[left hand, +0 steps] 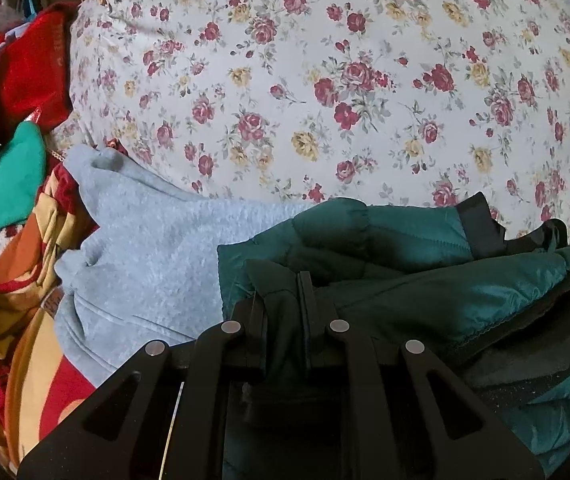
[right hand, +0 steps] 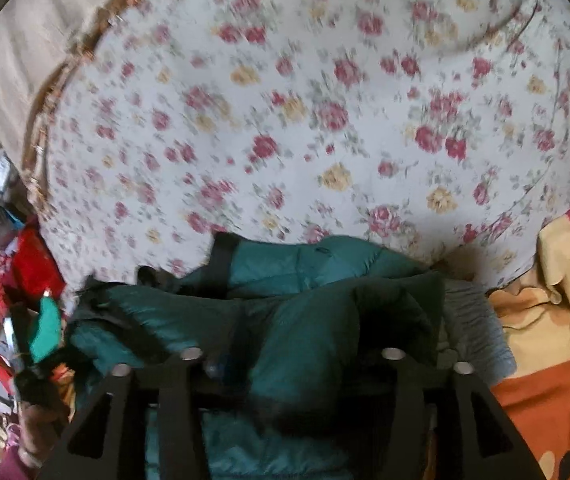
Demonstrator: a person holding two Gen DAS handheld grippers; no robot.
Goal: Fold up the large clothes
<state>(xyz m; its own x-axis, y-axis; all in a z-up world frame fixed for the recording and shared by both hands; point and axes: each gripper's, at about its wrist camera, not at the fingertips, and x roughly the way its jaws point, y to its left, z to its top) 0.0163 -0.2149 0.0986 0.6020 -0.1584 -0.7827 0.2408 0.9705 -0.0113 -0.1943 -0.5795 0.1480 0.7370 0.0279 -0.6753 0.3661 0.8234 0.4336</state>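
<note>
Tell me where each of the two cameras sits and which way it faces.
Left wrist: on the left gripper, angled down along shut fingers pinching the dark teal quilted jacket; grey fleece sweatshirt beside it.
Right wrist: on the right gripper, angled down, jaws apart with jacket fabric between; a hand at lower left.
Shared: the jacket and the white floral bedsheet.

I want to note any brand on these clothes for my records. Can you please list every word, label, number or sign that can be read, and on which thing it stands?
None can be read.
Red garment: pale marks on it, too blurred and too much at the edge to read.
Small tag at the grey sweatshirt edge: too small to read.
Teal puffer jacket, floral bedsheet: no text visible.
</note>
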